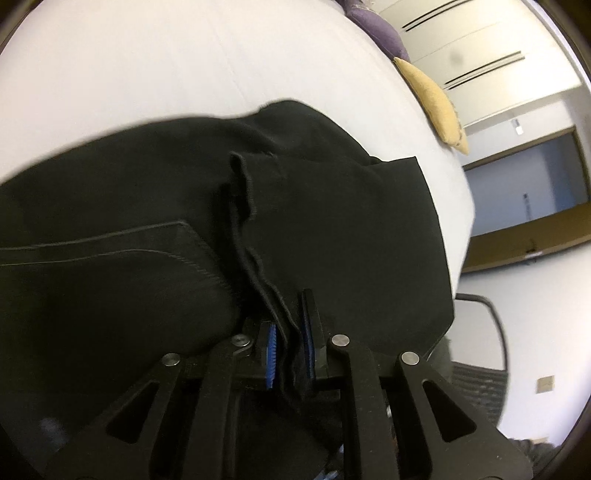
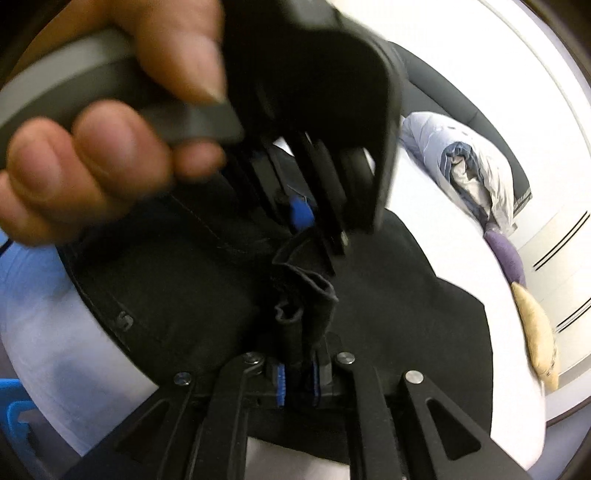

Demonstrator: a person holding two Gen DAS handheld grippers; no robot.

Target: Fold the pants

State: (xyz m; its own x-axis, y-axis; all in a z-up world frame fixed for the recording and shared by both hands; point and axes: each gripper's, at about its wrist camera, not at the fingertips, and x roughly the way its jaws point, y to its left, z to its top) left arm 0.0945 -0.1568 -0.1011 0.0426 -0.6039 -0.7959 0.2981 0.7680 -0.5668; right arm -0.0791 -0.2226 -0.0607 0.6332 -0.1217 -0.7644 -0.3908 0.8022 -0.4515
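My left gripper (image 1: 290,347) is clamped on a bunched hem of the black pants (image 1: 332,229): the wavy doubled edge runs straight in between the blue pads (image 1: 271,349) and is pinched there, with cloth spilling to both sides of the jaws. My right gripper (image 2: 297,378) does much the same, its jaws closed to a narrow slot with a crumpled fold of the same cloth standing up between its blue pads (image 2: 280,384). Both tools tip steeply down toward the bed.

In the right wrist view my left hand (image 2: 92,147) and the body of the other tool fill the upper part of the picture, close above and just ahead of my right jaws, so the two grips sit very near each other on one gathered edge, neither clearly the nearer to the rest of the garment.

From the grips the pants run away from me across the white bed (image 1: 147,66). A stitched pocket seam (image 1: 177,254) lies to the left of the left jaws, and the broad flat panel spreads to the right as far as the mattress edge. I judge the long axis to lead forward from my hands, so the next fold would call for carrying this held edge along it.

Farther off, a tan cushion (image 1: 432,99) and a purple one (image 1: 376,29) lie at the bed's far edge, well apart from the pants.
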